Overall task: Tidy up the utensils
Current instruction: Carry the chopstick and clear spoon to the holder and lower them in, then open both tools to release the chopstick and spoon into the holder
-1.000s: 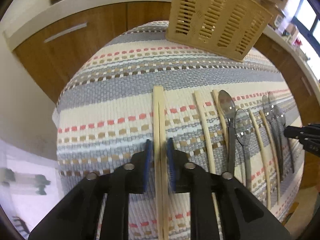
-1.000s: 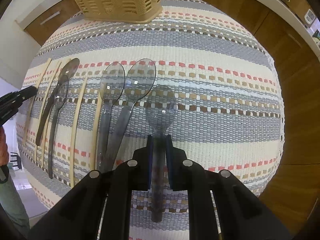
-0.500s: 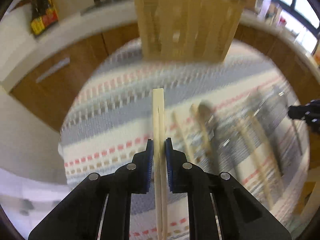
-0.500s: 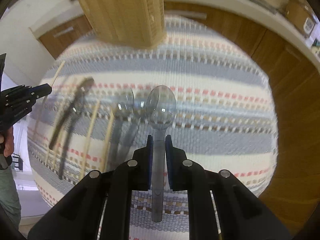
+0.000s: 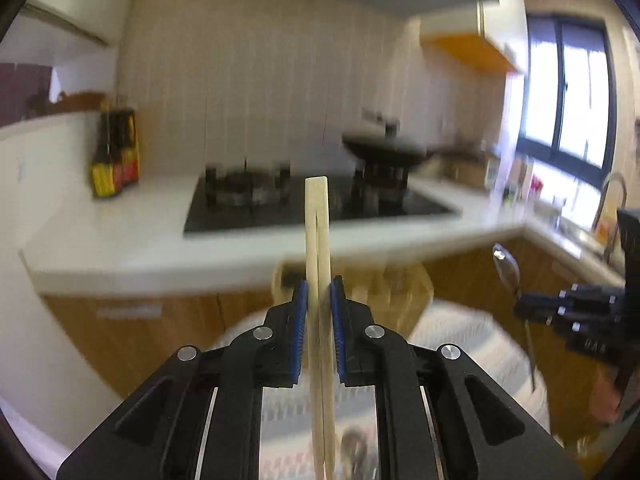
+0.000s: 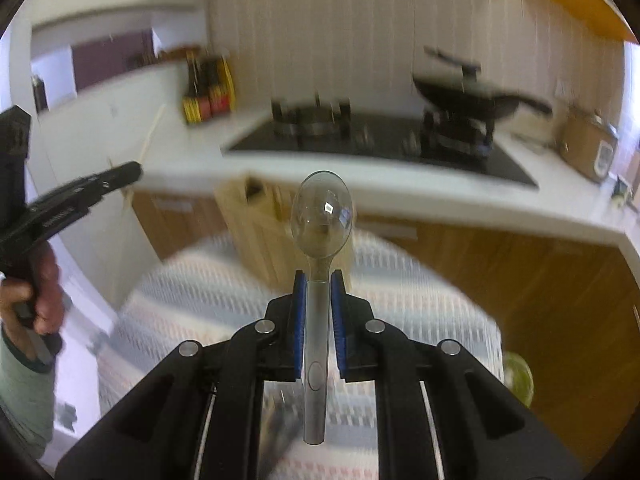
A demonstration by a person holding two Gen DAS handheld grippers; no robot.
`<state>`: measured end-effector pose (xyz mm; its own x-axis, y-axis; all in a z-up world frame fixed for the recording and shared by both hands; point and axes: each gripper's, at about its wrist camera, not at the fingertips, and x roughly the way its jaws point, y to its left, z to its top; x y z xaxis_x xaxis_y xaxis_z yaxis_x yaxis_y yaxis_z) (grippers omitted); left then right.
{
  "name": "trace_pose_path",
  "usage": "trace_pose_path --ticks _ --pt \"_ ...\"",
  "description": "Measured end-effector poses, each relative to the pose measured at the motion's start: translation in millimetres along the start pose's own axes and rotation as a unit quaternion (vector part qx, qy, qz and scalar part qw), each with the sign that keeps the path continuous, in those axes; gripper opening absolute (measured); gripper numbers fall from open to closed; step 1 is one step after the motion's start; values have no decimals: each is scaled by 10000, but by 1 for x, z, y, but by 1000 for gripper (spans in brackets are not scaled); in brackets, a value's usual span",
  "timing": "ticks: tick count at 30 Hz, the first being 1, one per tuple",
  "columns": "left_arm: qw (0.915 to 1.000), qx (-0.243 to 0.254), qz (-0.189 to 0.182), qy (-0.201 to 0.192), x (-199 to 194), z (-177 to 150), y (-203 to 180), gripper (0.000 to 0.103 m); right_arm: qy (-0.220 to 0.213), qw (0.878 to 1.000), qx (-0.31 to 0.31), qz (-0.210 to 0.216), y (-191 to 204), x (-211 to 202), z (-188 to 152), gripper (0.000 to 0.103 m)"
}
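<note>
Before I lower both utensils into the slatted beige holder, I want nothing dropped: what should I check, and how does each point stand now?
1. Left gripper shut on the pair of pale wooden chopsticks: ok, both sticks sit between the blue pads.
2. Chopsticks aligned with the fingers: ok, pointing straight ahead.
3. Right gripper shut on the clear plastic spoon: ok, clamped on the handle, bowl forward.
4. Slatted beige holder in view: ok, but blurred behind the spoon.
5. Which holder compartment is free: cannot tell, its top is smeared by motion.
6. Grippers apart from each other: ok, the left gripper sits off at the right view's edge.
</note>
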<state>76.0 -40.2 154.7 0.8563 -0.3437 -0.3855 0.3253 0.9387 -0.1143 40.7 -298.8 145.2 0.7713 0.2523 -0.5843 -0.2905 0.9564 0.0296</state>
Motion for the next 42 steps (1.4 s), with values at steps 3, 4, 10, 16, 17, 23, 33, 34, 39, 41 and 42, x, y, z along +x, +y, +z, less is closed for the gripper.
trace_pose_path --ticks 3,4,10,16,17,23,33,34,39,41,42 --pt "9987 -158 -257 -413 4 21 -3 10 -497 9985 49 201 -1 1 27 10" --pt "9978 -187 -329 -541 8 27 -2 10 -612 9977 82 289 -1 4 34 10" --pt "9916 -190 -559 -1151 41 40 -2 11 -1087 9931 109 429 8 37 57 10" --pt "9879 -331 -503 -1431 77 42 10 11 -1396 9874 564 491 -10 75 71 10" --pt "9875 -354 -490 -1459 84 42 12 11 -1462 9862 617 465 -13 81 72 10" --pt "9851 -515 -426 -1586 115 35 23 11 -1626 9834 707 388 -23 114 71 10" --pt "9863 -474 -194 -1570 142 12 32 11 -1589 9865 398 84 -15 148 46 10" --pt "9866 -493 -195 -1545 144 10 34 11 -1593 9864 401 49 -16 148 44 11" --pt "9890 -472 -297 -1370 141 0 37 12 -1566 9873 258 78 -14 141 30 11" --pt "9900 -494 -440 -1244 135 -3 40 16 -1482 9886 245 101 -13 136 24 15" --pt "9902 -512 -518 -1193 134 -4 41 19 -1410 9895 281 160 -14 133 21 19"
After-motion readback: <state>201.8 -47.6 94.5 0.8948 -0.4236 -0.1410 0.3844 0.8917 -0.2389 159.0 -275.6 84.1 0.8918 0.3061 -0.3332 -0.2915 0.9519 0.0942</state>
